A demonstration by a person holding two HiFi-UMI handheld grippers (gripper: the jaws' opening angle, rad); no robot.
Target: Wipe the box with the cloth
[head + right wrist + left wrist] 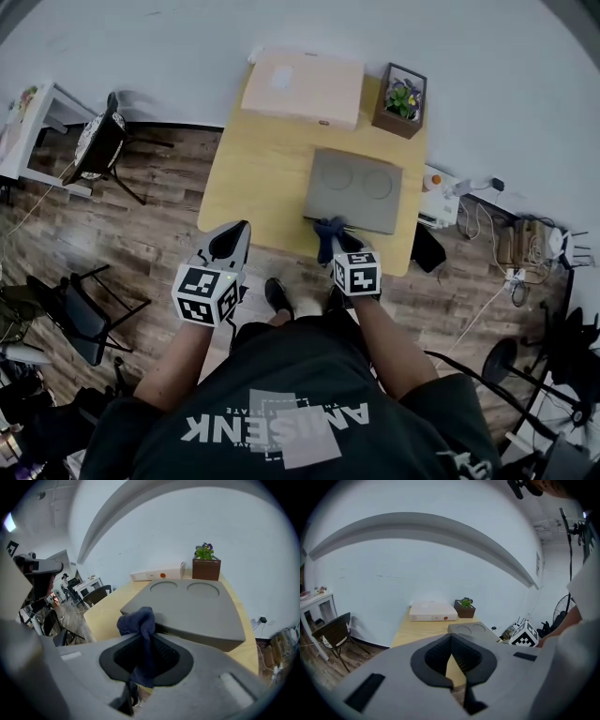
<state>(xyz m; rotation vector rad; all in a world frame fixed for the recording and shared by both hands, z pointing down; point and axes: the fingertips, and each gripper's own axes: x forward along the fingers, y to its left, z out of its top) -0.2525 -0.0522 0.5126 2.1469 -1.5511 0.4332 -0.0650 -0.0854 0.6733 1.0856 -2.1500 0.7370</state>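
Note:
A flat grey box (pixel 354 189) with two round dents in its lid lies on the light wooden table (pixel 262 178). My right gripper (pixel 330 234) is shut on a dark blue cloth (pixel 328 229), which bunches up beyond the jaws right at the box's near edge. In the right gripper view the cloth (pixel 139 621) sticks up in front of the grey box (pixel 197 606). My left gripper (pixel 234 236) hovers at the table's near edge, left of the box, its jaws closed with nothing in them. From the left gripper view the box (pixel 471 629) lies ahead to the right.
A pale pink flat box (pixel 304 86) and a small potted plant (pixel 402 98) stand at the table's far end by the wall. A dark chair (pixel 98 145) and a white side table (pixel 33 127) stand at the left. Cables and a power strip (pixel 441 202) lie to the right.

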